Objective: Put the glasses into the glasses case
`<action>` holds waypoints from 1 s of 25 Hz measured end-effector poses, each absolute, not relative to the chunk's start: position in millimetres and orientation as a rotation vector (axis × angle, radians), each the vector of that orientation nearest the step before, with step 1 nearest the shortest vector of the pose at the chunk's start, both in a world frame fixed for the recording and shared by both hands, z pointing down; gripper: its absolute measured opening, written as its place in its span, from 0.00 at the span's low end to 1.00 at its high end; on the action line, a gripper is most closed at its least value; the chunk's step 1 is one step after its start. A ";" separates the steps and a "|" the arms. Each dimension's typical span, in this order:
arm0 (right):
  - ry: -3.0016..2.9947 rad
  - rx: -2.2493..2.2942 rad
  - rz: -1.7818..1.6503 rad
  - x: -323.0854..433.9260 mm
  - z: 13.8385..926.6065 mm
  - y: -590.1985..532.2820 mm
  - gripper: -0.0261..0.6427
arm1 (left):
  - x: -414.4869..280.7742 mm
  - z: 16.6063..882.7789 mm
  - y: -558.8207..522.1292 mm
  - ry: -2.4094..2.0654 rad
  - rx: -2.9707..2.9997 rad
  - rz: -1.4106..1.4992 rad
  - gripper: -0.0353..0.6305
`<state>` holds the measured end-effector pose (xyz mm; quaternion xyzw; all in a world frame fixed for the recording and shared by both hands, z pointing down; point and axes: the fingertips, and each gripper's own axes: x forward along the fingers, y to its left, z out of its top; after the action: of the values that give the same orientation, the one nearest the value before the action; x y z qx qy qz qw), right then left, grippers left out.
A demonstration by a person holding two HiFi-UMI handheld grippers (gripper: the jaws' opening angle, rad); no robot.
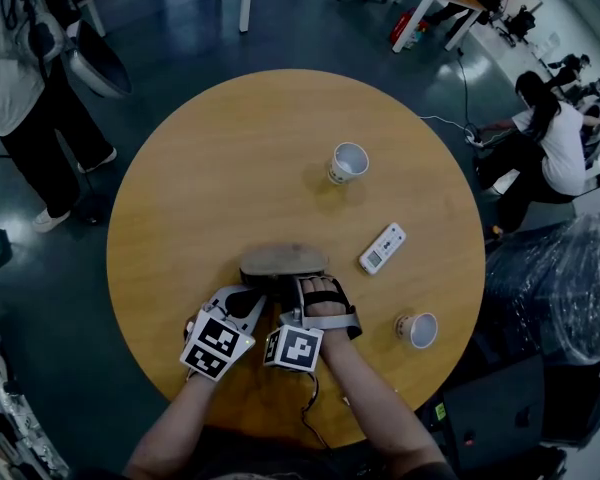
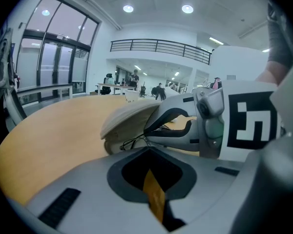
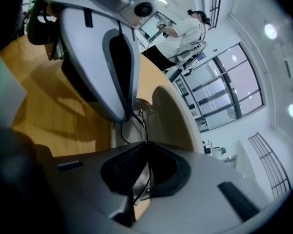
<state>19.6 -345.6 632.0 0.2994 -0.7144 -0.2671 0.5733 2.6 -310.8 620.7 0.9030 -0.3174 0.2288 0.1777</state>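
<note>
**Colours on your surface**

Your surface (image 1: 210,158) is honey-tan wood. The glasses case (image 1: 283,260) is beige and the glasses (image 2: 133,142) are thin black wire. Your left tongs (image 2: 147,149) and right tongs (image 3: 145,143) are grey, with black-and-white squares on their cubes. The remote (image 1: 383,248) is white.

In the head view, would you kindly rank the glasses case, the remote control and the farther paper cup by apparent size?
Largest: glasses case.
Then remote control and farther paper cup: too alike to rank; one longer, the other wider.
</note>
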 end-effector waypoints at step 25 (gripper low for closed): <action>-1.856 0.710 -0.477 27.3 608.0 -320.7 0.16 | 3.1 617.6 -315.9 -0.920 2.551 0.598 0.06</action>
<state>27.3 -320.7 608.0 0.2964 -0.7748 -0.1991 0.5217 3.1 -315.9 617.6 0.9033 -0.3260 0.2116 0.1815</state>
